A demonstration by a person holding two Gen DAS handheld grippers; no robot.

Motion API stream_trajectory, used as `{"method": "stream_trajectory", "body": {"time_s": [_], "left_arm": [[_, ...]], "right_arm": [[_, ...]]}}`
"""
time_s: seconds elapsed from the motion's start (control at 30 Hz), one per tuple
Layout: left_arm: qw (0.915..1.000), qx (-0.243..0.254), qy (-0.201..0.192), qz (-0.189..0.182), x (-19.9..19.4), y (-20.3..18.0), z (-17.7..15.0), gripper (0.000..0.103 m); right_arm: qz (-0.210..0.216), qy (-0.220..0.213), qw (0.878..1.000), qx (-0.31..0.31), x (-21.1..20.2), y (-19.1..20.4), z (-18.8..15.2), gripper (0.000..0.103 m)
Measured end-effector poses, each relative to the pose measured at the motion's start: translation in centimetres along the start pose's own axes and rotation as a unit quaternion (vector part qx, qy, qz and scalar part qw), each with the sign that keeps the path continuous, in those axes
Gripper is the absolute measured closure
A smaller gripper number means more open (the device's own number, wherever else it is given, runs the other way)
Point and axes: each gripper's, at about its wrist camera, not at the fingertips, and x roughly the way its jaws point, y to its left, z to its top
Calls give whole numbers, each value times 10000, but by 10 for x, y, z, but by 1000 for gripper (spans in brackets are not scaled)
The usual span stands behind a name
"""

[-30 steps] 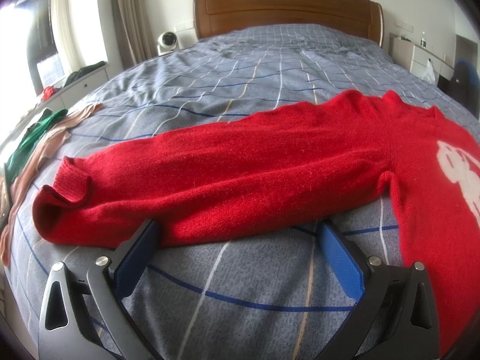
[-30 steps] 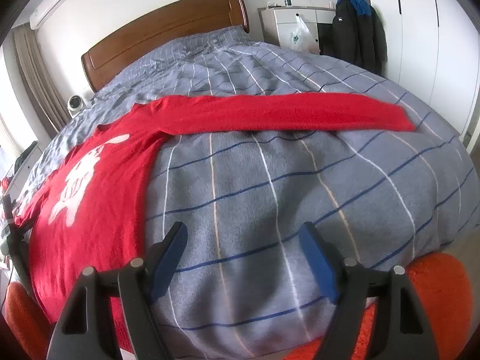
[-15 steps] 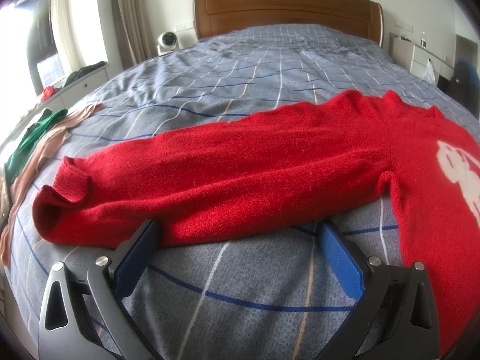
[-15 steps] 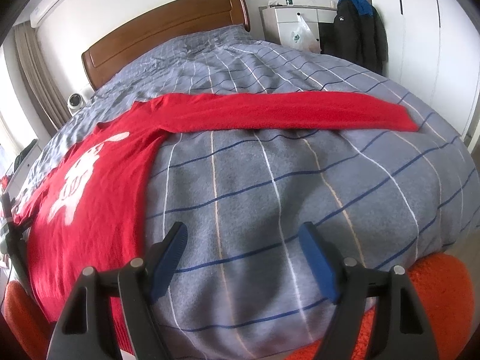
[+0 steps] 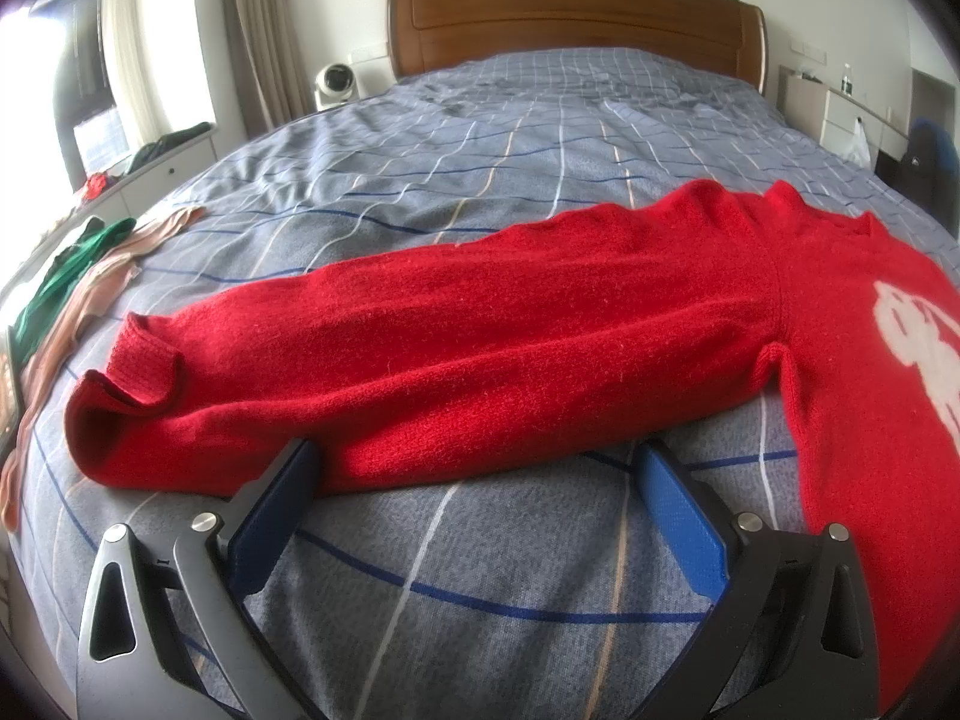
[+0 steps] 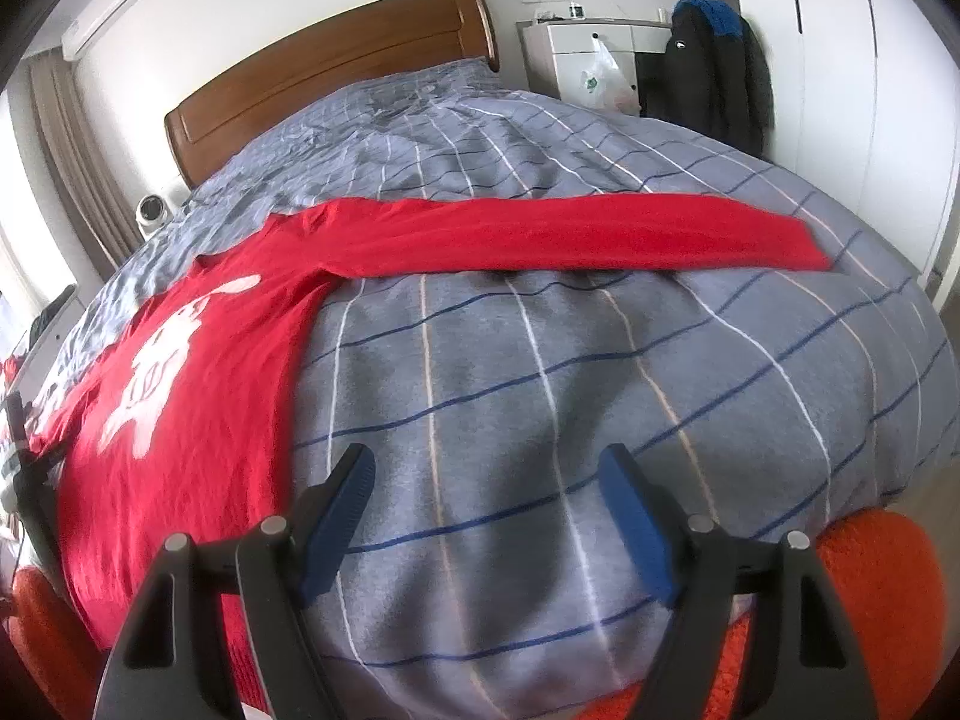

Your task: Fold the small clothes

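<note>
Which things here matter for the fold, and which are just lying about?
For the job:
- red sweater, spread flat, sleeves out
- left gripper, open at the sleeve's edge
- right gripper, open over bare bedspread

Lying about:
- green garment and pink garment at the bed's edge
- dark jacket
- plastic bag
- white fan

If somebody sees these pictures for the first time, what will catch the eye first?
The bright red sweater with a white figure on its chest, spread flat with both sleeves stretched out across the grey checked bedcover. Next, the open left gripper, its tips right at one sleeve's edge, and the open right gripper over bare cover.
</note>
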Motion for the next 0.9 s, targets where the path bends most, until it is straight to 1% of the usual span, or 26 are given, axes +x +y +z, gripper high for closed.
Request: {"method": "stream_trajectory", "body": {"time_s": [0.23, 0.47, 0.9], "left_arm": [[10000, 1, -1, 2, 0, 0, 0, 0], [10000, 12, -4, 13, 0, -1, -1, 0], [10000, 7, -33, 22, 0, -2, 1, 0]], "right_arm": [[3, -64, 9999, -84, -3, 3, -1, 27], [5, -20, 10000, 23, 0, -2, -1, 27], [6, 31, 10000, -17, 2, -2, -1, 27]]}}
